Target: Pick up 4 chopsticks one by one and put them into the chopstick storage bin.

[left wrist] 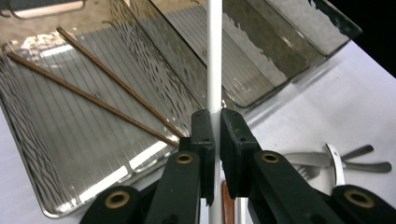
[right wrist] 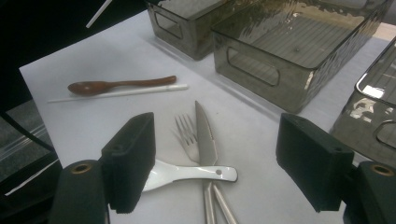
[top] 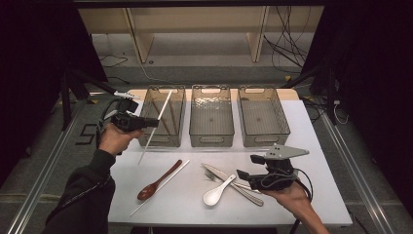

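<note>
- High view: the left gripper (top: pixel 152 122) clamps a long white plastic chopstick (top: pixel 157 123) above the front wall of the leftmost smoky transparent plastic bin (top: pixel 162 141).
- Left gripper view: the jaws pinch the chopstick (left wrist: pixel 214 56); two thin brown wooden chopsticks (left wrist: pixel 88 95) lie in that bin (left wrist: pixel 32 154).
- Right gripper view: the right gripper (right wrist: pixel 215 161) gapes wide, holding nothing, over a glossy white ceramic spoon (right wrist: pixel 187 173).

The three bins (top: pixel 211 117) stand side by side in a row with almost no gap – no way through there. The white table (top: pixel 316 146) in front of the right bin is bare. In the middle lie a knife (right wrist: pixel 203 133), fork (right wrist: pixel 187 135) and white spoon (right wrist: pixel 187 172) – piled together.
</note>
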The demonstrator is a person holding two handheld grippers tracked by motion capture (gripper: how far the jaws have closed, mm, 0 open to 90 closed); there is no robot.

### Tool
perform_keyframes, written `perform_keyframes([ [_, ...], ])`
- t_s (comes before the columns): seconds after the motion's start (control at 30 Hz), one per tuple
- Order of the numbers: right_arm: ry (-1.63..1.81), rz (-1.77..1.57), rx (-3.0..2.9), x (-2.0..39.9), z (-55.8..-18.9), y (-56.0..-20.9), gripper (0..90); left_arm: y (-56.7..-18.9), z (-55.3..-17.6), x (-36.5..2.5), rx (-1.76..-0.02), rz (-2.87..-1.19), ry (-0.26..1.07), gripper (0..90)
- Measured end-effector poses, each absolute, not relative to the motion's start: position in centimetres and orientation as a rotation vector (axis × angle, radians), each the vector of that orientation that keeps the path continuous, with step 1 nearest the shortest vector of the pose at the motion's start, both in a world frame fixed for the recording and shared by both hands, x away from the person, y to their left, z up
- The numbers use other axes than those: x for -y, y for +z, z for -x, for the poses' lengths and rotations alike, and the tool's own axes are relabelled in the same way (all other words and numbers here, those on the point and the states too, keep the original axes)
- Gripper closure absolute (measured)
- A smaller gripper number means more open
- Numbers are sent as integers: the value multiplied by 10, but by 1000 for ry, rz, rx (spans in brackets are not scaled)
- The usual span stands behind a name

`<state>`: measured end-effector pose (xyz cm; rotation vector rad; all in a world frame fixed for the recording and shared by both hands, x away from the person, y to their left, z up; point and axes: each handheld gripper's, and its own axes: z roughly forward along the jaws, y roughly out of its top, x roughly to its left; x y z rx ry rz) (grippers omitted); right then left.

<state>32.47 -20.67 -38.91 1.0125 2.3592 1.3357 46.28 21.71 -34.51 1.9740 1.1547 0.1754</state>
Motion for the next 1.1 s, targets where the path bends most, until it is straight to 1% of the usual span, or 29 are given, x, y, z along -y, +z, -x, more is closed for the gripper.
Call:
perform_keyframes([
  [0.47, 1332, -1007, -2366, 205, -325, -390, 286, -333, -493, -217, -1177, -1928, 241, 836],
  [0.63, 1332, -1008, -2369, 205, -325, -391, 286, -332, -504, -221, -1184, -1889, 283, 836],
  [0.7, 1331, -1007, -2371, 204, -326, -391, 286, -332, -509, -220, -1194, -1865, 273, 836],
  [1.1, 1330, -1003, -2379, 204, -326, -392, 286, -330, -532, -222, -1221, -1845, 338, 836],
])
